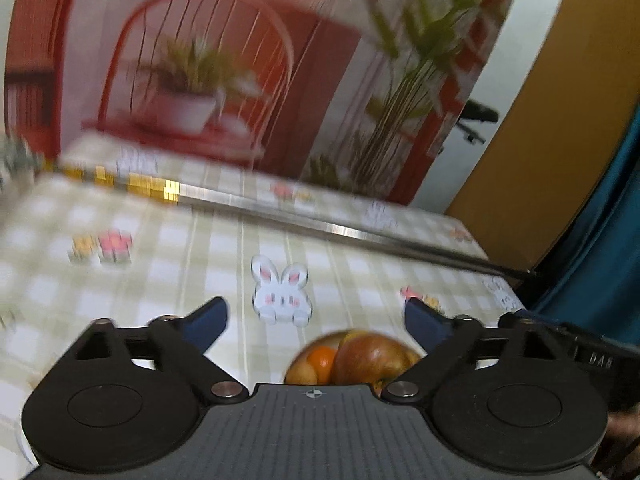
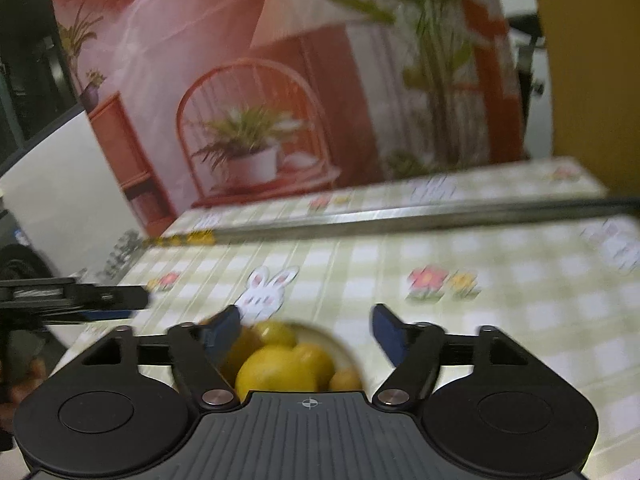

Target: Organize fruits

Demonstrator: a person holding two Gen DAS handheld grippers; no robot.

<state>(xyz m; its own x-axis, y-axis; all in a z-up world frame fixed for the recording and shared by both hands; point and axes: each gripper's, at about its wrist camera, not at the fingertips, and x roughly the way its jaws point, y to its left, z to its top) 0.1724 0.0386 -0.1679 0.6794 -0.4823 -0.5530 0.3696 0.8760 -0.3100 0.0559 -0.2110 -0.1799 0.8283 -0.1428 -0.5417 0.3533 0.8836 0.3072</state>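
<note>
1. My left gripper (image 1: 316, 322) has its fingers wide, empty, above a bowl (image 1: 316, 342) holding a glossy apple (image 1: 370, 360) and an orange (image 1: 320, 362).
2. My right gripper (image 2: 306, 330) has its fingers wide, empty, over round lemons (image 2: 280, 368) at 6 o'clock.
3. The surface (image 2: 360, 264) wears checked cloth; "DAH" is legible on the other gripper (image 1: 600, 360).

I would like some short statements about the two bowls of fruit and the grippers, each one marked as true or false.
1. The left gripper holds an apple. False: its jaws are open and empty.
2. An apple and an orange fruit share one bowl. True.
3. The bowl under the right gripper holds red fruit. False: the yellow fruit fills it.
4. The tablecloth shows rabbits. True.
</note>
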